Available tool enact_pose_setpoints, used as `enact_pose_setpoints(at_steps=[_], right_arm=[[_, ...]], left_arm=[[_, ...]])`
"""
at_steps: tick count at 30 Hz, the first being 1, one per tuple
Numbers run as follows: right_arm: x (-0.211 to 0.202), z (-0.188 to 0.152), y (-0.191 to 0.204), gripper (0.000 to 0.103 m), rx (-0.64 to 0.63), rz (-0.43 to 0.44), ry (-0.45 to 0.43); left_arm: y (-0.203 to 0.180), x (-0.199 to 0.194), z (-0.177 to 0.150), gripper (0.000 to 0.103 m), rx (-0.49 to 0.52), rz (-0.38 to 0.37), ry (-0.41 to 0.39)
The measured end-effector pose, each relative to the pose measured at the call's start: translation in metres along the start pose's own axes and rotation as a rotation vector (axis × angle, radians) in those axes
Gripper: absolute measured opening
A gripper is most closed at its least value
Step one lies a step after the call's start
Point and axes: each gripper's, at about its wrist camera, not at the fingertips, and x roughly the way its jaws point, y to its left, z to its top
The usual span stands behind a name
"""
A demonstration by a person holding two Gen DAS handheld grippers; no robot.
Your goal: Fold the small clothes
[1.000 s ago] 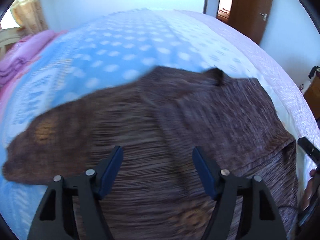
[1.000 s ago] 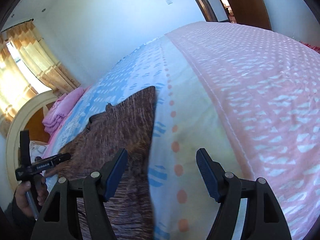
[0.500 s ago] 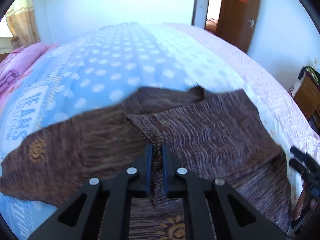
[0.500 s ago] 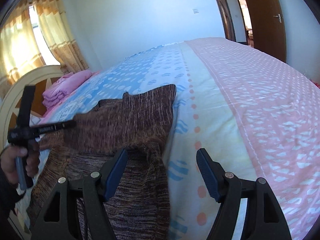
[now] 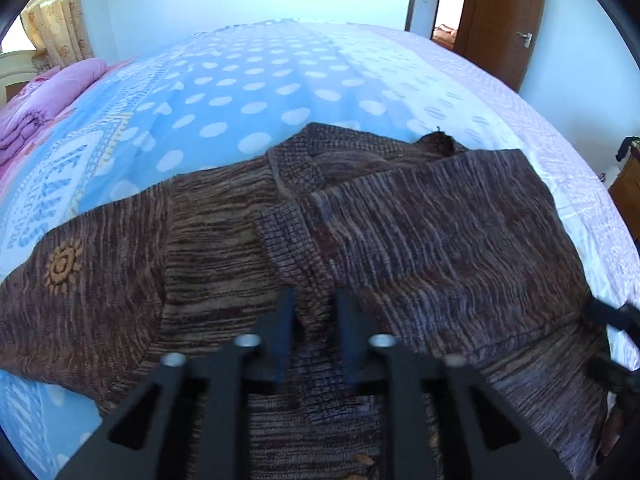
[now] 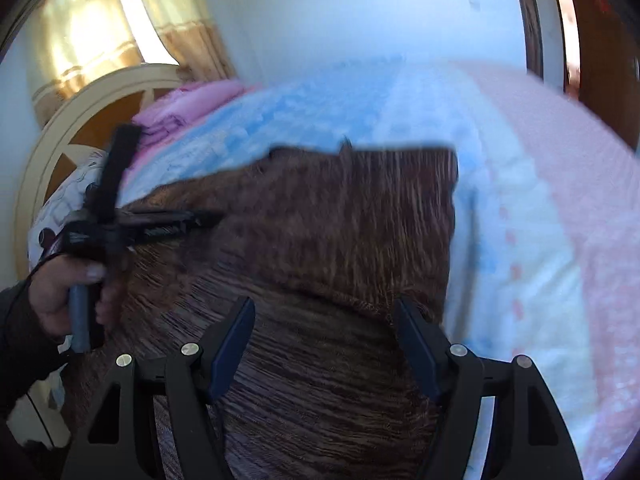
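A brown striped knit sweater (image 5: 440, 232) lies spread on the bed, its right sleeve folded across the body and an orange sun motif (image 5: 62, 266) on the left sleeve. My left gripper (image 5: 316, 304) points down at the folded sleeve's cuff. Its jaws are opening, with a ridge of knit standing loosely between the blue pads. In the right wrist view the sweater (image 6: 340, 220) fills the middle. My right gripper (image 6: 324, 320) hovers open just above its folded edge, with nothing pinched. A hand (image 6: 60, 288) holds the left gripper (image 6: 208, 218) at the left.
The bed (image 5: 260, 80) has a blue dotted sheet with a pink band on the right. A folded pink quilt (image 5: 48, 96) lies at the far left by a cream headboard (image 6: 80, 120). A brown door (image 5: 504, 12) and a wooden cabinet (image 5: 628, 188) stand to the right.
My left gripper shut on the sleeve over the sweater's body, then spread its jaws part way. My right gripper moved left from the bare sheet to over the sweater and rolled.
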Motion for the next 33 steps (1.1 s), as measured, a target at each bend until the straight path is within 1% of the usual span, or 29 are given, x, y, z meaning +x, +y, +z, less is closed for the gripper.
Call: enact_pose_setpoints(at_steps=[1,2,3,4,5,7,8,9,11,13,14,15,17,18,19,20,22,23,25,26,28,29,30,31,32,33], right_arm=[[0.000,-0.003,-0.005,0.064,-0.002,-0.025,0.008],[-0.004,-0.005,-0.007,0.060,-0.024,-0.069,0.021],[-0.007,-0.004,-0.007,0.059,-0.032,-0.116,0.036],[-0.013,-0.003,-0.009,0.059,-0.029,-0.152,0.041],[-0.022,0.000,-0.011,0.059,-0.014,-0.175,0.019],[-0.035,0.007,-0.009,0.060,-0.014,-0.175,-0.045],[-0.038,0.015,-0.002,0.060,-0.040,-0.171,-0.076],[-0.037,0.022,0.005,0.060,-0.065,-0.172,-0.085],[-0.026,0.039,0.016,0.060,-0.084,-0.164,-0.079],[-0.001,0.056,0.017,0.060,-0.063,-0.130,-0.027],[0.012,0.062,0.015,0.060,-0.060,-0.163,-0.012],[0.024,0.064,0.012,0.060,-0.054,-0.222,0.001],[0.044,0.061,-0.011,0.059,0.000,-0.314,0.056],[0.044,0.058,-0.025,0.059,0.035,-0.338,0.058],[0.040,0.054,-0.035,0.059,0.068,-0.318,0.035],[0.035,0.050,-0.042,0.059,0.079,-0.323,0.023],[0.026,0.048,-0.041,0.059,0.063,-0.382,0.014],[0.020,0.048,-0.039,0.059,0.060,-0.415,0.006],[0.012,0.050,-0.030,0.059,0.047,-0.463,-0.021],[0.007,0.052,-0.019,0.059,0.017,-0.462,-0.051],[0.006,0.052,0.002,0.059,-0.045,-0.415,-0.080],[0.010,0.053,0.013,0.059,-0.078,-0.384,-0.075],[0.017,0.052,0.016,0.059,-0.083,-0.359,-0.055],[0.026,0.052,0.014,0.059,-0.064,-0.336,-0.021],[0.035,0.054,0.010,0.059,-0.037,-0.349,0.006],[0.040,0.051,0.000,0.059,-0.012,-0.404,0.025]], left_arm=[[0.001,-0.002,0.001,0.048,0.004,0.001,0.000],[0.002,-0.007,0.001,0.055,0.009,0.001,-0.007],[0.003,-0.014,0.001,0.068,0.019,0.009,-0.026],[0.005,-0.021,0.000,0.077,0.034,0.022,-0.054],[0.006,-0.029,-0.001,0.080,0.055,0.044,-0.082],[0.012,-0.042,-0.005,0.088,0.096,0.090,-0.132],[0.016,-0.045,-0.006,0.090,0.104,0.100,-0.143],[0.023,-0.048,-0.008,0.094,0.108,0.132,-0.156],[0.036,-0.050,-0.009,0.095,0.102,0.201,-0.167],[0.052,-0.051,-0.011,0.095,0.077,0.242,-0.162],[0.062,-0.051,-0.011,0.095,0.057,0.261,-0.159],[0.075,-0.052,-0.012,0.095,0.032,0.278,-0.158],[0.104,-0.055,-0.018,0.095,-0.009,0.331,-0.159],[0.120,-0.057,-0.021,0.095,-0.025,0.366,-0.157],[0.131,-0.057,-0.025,0.096,-0.035,0.391,-0.155],[0.149,-0.056,-0.027,0.097,-0.046,0.422,-0.152],[0.189,-0.056,-0.036,0.098,-0.079,0.522,-0.137],[0.202,-0.055,-0.039,0.098,-0.092,0.554,-0.126],[0.240,-0.054,-0.047,0.098,-0.140,0.634,-0.099],[0.260,-0.056,-0.051,0.098,-0.178,0.680,-0.094],[0.288,-0.059,-0.060,0.098,-0.245,0.720,-0.093],[0.297,-0.059,-0.063,0.098,-0.268,0.726,-0.090],[0.309,-0.059,-0.067,0.098,-0.305,0.726,-0.082],[0.313,-0.059,-0.070,0.098,-0.325,0.716,-0.078],[0.319,-0.058,-0.073,0.098,-0.355,0.692,-0.072],[0.323,-0.058,-0.075,0.098,-0.388,0.662,-0.071]])
